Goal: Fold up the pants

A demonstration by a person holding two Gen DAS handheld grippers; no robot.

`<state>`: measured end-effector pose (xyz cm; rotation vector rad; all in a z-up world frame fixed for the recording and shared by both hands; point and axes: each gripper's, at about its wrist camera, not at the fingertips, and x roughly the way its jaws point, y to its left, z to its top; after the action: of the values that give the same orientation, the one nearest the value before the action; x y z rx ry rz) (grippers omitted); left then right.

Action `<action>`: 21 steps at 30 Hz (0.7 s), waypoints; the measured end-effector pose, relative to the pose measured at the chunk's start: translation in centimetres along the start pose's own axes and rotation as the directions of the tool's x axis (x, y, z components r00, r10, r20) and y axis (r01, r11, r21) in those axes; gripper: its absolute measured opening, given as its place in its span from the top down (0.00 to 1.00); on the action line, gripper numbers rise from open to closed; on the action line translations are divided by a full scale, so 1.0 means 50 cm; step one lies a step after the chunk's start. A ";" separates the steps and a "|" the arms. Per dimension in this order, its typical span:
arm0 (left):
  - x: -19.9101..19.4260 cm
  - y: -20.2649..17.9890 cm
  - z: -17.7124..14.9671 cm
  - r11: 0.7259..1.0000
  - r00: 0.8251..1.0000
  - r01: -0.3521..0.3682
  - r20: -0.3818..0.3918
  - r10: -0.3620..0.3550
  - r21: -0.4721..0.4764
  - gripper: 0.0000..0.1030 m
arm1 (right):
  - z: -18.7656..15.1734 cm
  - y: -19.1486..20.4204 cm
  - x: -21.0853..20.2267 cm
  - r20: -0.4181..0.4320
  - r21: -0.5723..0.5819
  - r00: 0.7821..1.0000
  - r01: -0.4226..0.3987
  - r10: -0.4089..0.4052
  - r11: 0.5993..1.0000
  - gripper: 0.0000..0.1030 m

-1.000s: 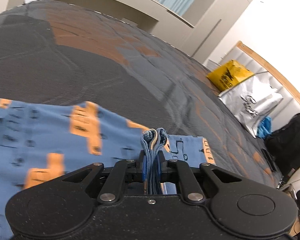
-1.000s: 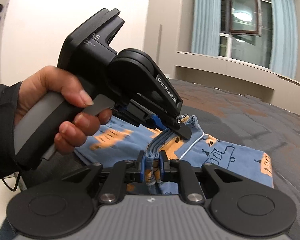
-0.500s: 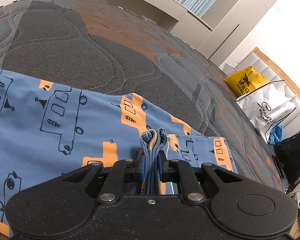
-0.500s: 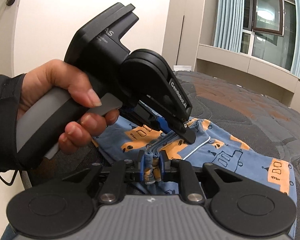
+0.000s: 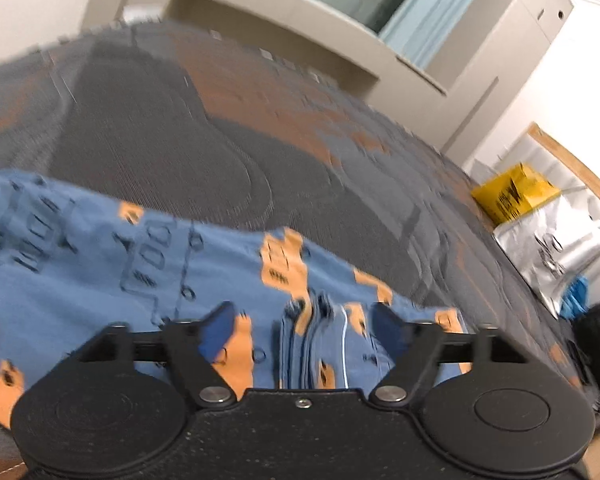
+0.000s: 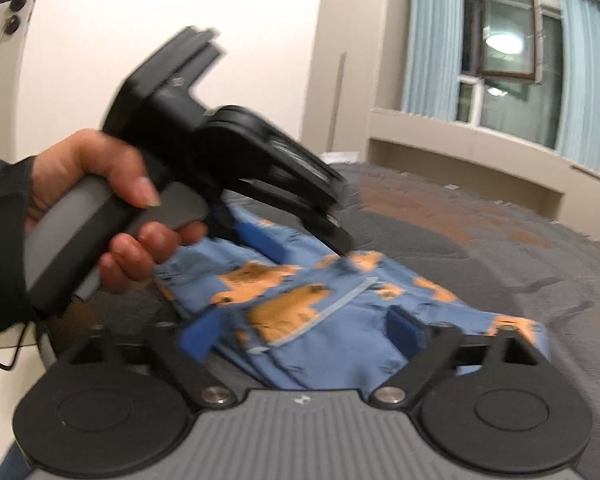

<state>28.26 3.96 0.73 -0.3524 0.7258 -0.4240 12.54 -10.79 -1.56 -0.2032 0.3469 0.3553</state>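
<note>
Left jaws: your left gripper (image 5: 306, 330) has its jaws spread wide, gripping nothing; a stacked edge of the pants (image 5: 100, 280) lies loose between the blue pads.
Right jaws: your right gripper (image 6: 310, 334) is likewise spread apart, empty, with folded cloth lying just ahead of its pads.
Your left hand (image 6: 112, 208): in the right wrist view it holds the other tool low over the cloth, near the bed's closer edge.
Pants: blue with orange and line-drawn prints, lying doubled over on the quilted grey-and-orange bed (image 5: 160, 140), by the near edge.
Stage, as a judgement: a fold looks just laid down; whether more folds remain is hard to say.
Risk: both views are blurred, so you are moving fast. A pad could snag the loose layers on the way out and drag the fold open.
Risk: stacked edges are not pinned; they may slide apart or slip off the bed's edge.
Beyond: a yellow bag (image 5: 514, 194) and a silver bag (image 5: 552, 252) sit past the bed's far side.
</note>
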 end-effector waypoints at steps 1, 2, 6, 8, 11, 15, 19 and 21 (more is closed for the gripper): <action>-0.009 -0.009 -0.002 1.000 0.999 -0.025 0.028 0.024 0.017 0.09 | -0.004 -0.011 -0.011 0.009 0.000 0.999 0.031 -0.031 1.000 0.02; -0.015 -0.018 -0.005 0.998 0.997 -0.053 0.052 0.051 0.035 0.02 | -0.008 -0.023 -0.022 0.015 -0.002 0.998 0.067 -0.067 0.998 0.00; -0.012 -0.078 -0.034 0.949 0.961 -0.260 0.146 0.236 0.177 0.01 | -0.025 -0.088 -0.046 0.007 -0.010 0.976 0.216 -0.216 0.976 0.00; 0.008 -0.105 -0.050 0.894 0.929 -0.359 0.190 0.317 0.267 0.01 | -0.033 -0.127 -0.042 -0.013 -0.007 0.960 0.280 -0.280 0.960 0.00; 0.045 -0.131 -0.070 0.807 0.889 -0.457 0.218 0.403 0.374 0.01 | -0.030 -0.177 -0.010 -0.047 -0.052 0.939 0.338 -0.340 0.940 0.00; 0.066 -0.121 -0.081 0.807 0.883 -0.468 0.209 0.420 0.360 0.00 | -0.018 -0.211 0.071 -0.103 -0.203 0.917 0.360 -0.385 0.911 0.00; 0.059 -0.079 -0.075 0.882 0.916 -0.398 0.159 0.368 0.253 0.00 | -0.030 -0.232 0.143 -0.117 -0.290 0.914 0.343 -0.389 0.893 0.00; 0.061 -0.064 -0.077 0.906 0.928 -0.369 0.143 0.345 0.207 0.00 | -0.027 -0.260 0.160 -0.125 -0.254 0.917 0.339 -0.378 0.906 0.00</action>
<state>26.83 -0.89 -2.25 -0.0161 0.6161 -0.1361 24.05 -20.65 -4.01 -0.5183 0.4298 0.0084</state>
